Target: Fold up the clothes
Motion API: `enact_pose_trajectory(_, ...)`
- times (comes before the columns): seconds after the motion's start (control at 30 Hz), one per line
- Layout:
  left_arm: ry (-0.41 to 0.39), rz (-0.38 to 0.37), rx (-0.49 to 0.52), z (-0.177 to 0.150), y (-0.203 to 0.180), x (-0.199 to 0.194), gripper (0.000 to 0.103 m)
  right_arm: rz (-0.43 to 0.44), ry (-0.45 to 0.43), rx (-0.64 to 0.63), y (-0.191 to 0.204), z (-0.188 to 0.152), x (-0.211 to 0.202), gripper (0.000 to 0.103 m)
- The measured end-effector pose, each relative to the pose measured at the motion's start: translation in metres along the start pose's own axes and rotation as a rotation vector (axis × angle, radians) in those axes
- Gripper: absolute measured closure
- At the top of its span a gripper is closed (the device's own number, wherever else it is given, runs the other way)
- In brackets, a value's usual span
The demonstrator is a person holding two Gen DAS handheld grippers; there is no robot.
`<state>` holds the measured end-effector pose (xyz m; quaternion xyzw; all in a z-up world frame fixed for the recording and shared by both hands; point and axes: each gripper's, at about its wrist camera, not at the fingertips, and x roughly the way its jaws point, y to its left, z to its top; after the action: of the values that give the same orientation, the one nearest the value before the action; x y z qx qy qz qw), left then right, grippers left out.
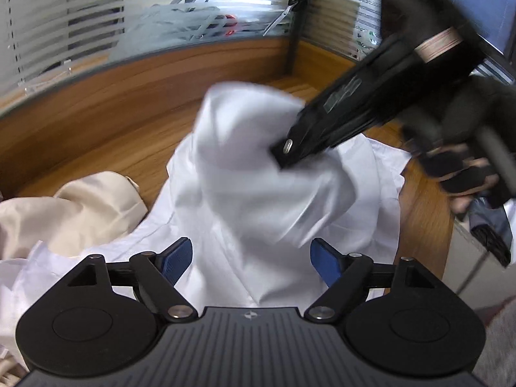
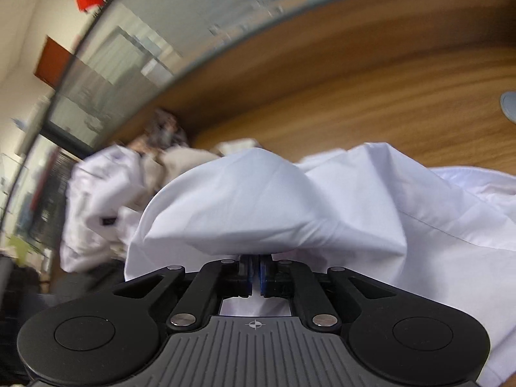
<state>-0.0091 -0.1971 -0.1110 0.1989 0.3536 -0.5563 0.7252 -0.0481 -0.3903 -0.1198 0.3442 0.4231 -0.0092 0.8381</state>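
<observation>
A white shirt (image 1: pixel 245 200) lies on the wooden table (image 1: pixel 96 135), part of it lifted into a peak. My left gripper (image 1: pixel 251 259) is open and empty, its blue pads (image 1: pixel 175 259) wide apart just above the shirt's near part. My right gripper (image 1: pixel 283 158) comes in from the upper right of the left wrist view and pinches the raised fold. In the right wrist view my right gripper (image 2: pixel 255 277) is shut on the white shirt (image 2: pixel 264 206), which drapes over its fingertips.
A cream garment (image 1: pixel 64 213) lies bunched at the left of the table. More white and cream clothes (image 2: pixel 106 193) are piled beyond the shirt. A wood and frosted-glass partition (image 1: pixel 96 32) runs behind the table. The table edge (image 1: pixel 448 225) drops off at right.
</observation>
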Motion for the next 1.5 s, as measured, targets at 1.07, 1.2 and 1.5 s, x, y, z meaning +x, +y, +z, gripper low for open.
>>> enact_pose_trajectory(1.07, -0.170, 0.577, 0.021, 0.034, 0.045, 0.015, 0.100, 0.216, -0.242, 0.482, -0.064, -0.025, -0.106, 0.099)
enact_pose_trajectory(1.2, -0.159, 0.588, 0.030, 0.038, 0.044, 0.013, 0.099, 0.267, -0.246, 0.590, -0.075, -0.038, -0.108, 0.099)
enact_pose_trajectory(1.5, -0.037, 0.618, -0.210, 0.011, 0.105, 0.007, 0.101, 0.191, -0.436, 0.640, -0.116, -0.055, -0.189, 0.101)
